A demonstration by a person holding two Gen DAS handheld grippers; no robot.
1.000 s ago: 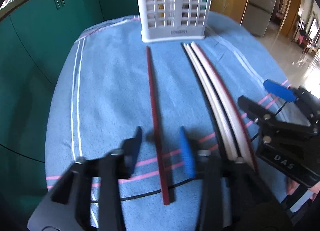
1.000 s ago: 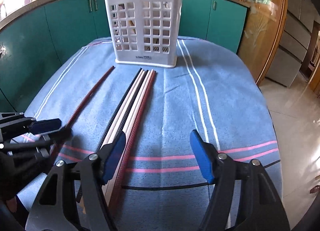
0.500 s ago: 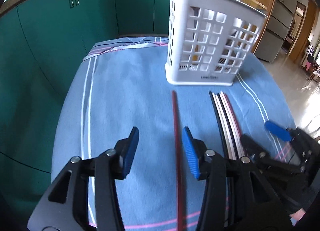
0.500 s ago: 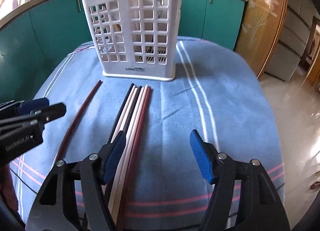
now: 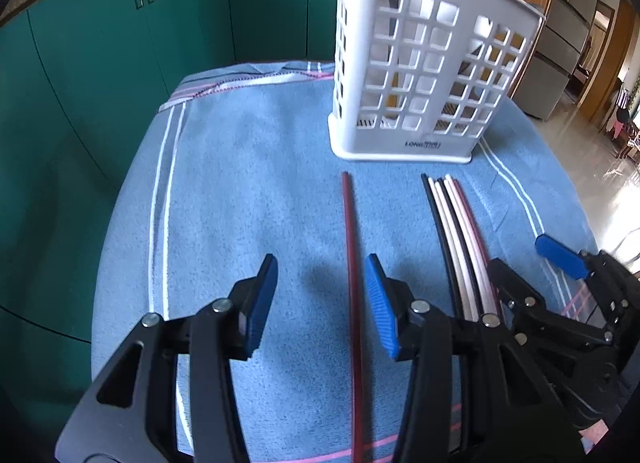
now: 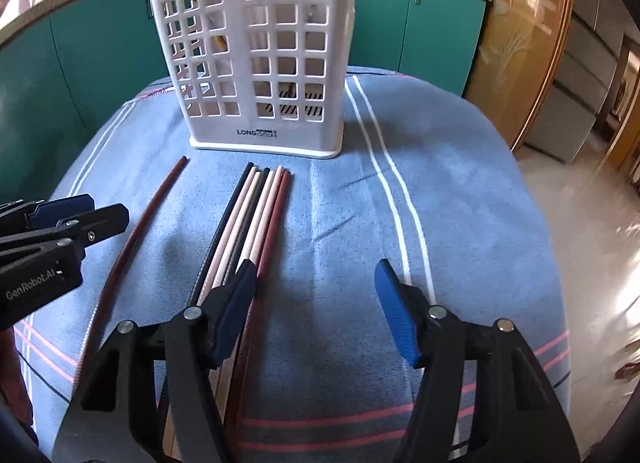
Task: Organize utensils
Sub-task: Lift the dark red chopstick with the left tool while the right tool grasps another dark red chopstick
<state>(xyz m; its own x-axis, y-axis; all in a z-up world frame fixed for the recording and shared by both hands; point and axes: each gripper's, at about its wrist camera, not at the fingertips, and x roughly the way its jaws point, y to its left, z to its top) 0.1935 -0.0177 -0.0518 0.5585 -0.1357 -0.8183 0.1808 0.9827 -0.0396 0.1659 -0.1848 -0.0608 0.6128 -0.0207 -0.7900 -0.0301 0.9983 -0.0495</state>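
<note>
The lone dark-red chopstick (image 5: 352, 263) lay flat on the blue towel over the surface (image 5: 240, 203), pointing straight at the white slotted caddy (image 5: 416, 75) and stopping just short of its base. The left tongs (image 5: 322, 295) hovered wide apart with nothing in them, and the stick ran between the pads, much closer to the right-hand pad than to the left one. It looked light, thin and stiff, probably slick along its length, so a pinch near the middle seemed the safest place to keep it from swinging or slipping out.

Over on the other side, the right tongs (image 6: 316, 303) were just as wide and just as empty. The bundle of five chopsticks (image 6: 256, 215), black, pale and dark red, lay side by side, passing under the left-hand pad, not between the pads. Thin sticks lying flush on soft cloth looked awkward to get under.
</note>
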